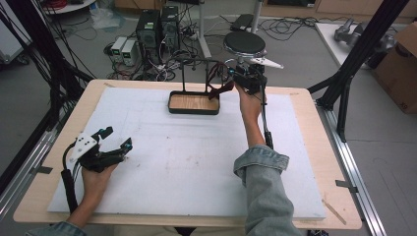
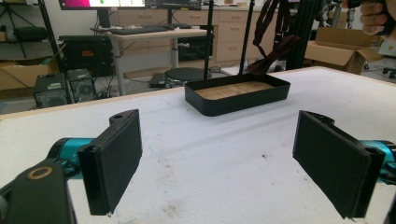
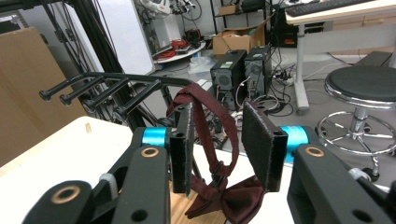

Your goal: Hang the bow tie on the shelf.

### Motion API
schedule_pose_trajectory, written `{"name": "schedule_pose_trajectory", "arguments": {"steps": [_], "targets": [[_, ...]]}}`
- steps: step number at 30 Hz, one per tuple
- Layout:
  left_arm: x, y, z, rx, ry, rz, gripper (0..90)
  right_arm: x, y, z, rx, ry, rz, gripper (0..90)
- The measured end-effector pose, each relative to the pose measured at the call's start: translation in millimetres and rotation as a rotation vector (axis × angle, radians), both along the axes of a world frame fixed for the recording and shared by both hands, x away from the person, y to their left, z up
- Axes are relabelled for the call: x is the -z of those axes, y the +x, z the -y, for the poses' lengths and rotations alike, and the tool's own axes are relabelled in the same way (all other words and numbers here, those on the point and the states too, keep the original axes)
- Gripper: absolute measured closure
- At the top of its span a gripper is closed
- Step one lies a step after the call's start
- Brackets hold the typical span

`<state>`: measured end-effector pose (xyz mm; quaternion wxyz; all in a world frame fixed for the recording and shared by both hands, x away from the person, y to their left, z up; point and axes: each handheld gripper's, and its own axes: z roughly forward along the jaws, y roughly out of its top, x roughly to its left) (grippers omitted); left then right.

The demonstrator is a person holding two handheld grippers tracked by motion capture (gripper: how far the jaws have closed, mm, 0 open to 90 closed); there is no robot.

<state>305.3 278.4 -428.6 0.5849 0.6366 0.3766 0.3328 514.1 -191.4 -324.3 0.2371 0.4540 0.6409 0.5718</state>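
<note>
A dark red bow tie hangs by its strap from a prong of the black rack, its bow drooping at the right end of the black wood-bottomed tray. My right gripper is held up at the rack's right side. In the right gripper view its jaws stand apart with the strap running down between them, and the pads are not pressing on it. My left gripper rests low at the mat's front left, open and with nothing in it. The tray and bow tie lie far ahead of it.
A white foam mat covers most of the wooden table. Beyond the far edge stand a black stool and computer towers. Black frame posts rise at the right, and cables run along the left.
</note>
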Motion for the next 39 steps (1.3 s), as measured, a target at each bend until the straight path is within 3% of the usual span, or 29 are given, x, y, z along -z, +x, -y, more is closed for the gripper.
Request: {"name": "schedule_pose_trajectory", "arguments": {"steps": [14, 21, 28, 39], "targets": [[1.0, 2.5, 1.3, -0.001, -0.009, 0.005, 16.4, -17.5, -14.7, 20.1, -0.017, 0.064, 0.016, 39.1], [1.4, 2.9, 1.6, -0.002, -0.006, 0.007, 16.4, -25.7, -22.9, 31.1, 0.005, 0.055, 0.023, 30.7], [1.1, 1.9, 1.3, 0.000, -0.005, 0.000, 16.1, -36.5, -34.8, 40.6, 0.010, 0.030, 0.036, 28.2], [1.2, -0.9, -3.0, -0.019, 0.002, -0.005, 15.7, -48.4, -68.3, 56.1, -0.023, 0.019, 0.106, 24.4]]}}
